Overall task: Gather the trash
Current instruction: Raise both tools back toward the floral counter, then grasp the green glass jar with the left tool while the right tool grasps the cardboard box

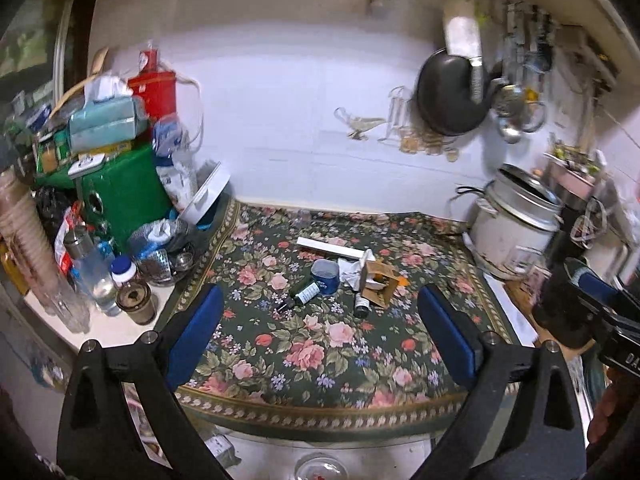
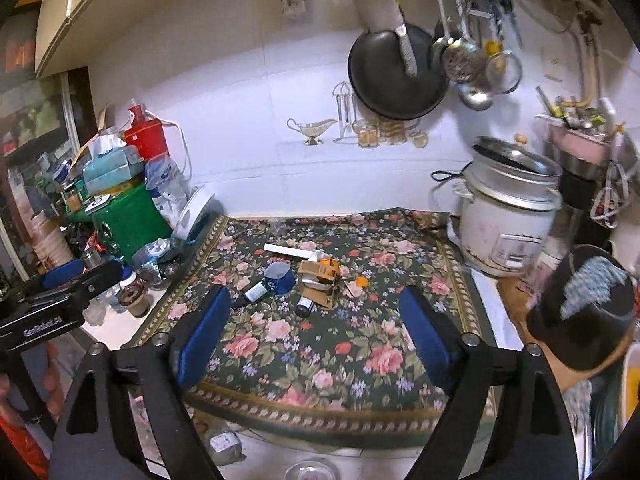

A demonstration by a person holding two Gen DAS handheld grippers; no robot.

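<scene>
On the floral cloth [image 1: 320, 344] covering the counter, left wrist view: trash pile mid-cloth w/ blue cup [image 1: 325, 276] on its side, dark dropper bottle [image 1: 304, 294], torn cardboard box [image 1: 378, 282], crumpled white paper [image 1: 352, 270], white strip [image 1: 332, 247]. Left tongs [image 1: 320, 328] wide, empty, short of pile. Rice cooker [image 1: 516, 224] at right.

Right wrist view: same pile, blue cup [image 2: 280, 278] beside box [image 2: 320, 280]; second small bottle [image 2: 304, 306] nearest. Right tongs [image 2: 316, 324] wide, holding nothing, apart from trash. Black pan [image 2: 394, 76] on wall.

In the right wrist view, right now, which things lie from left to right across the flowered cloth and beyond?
Green box → blue cup → torn cardboard box → orange scrap → rice cooker.
</scene>
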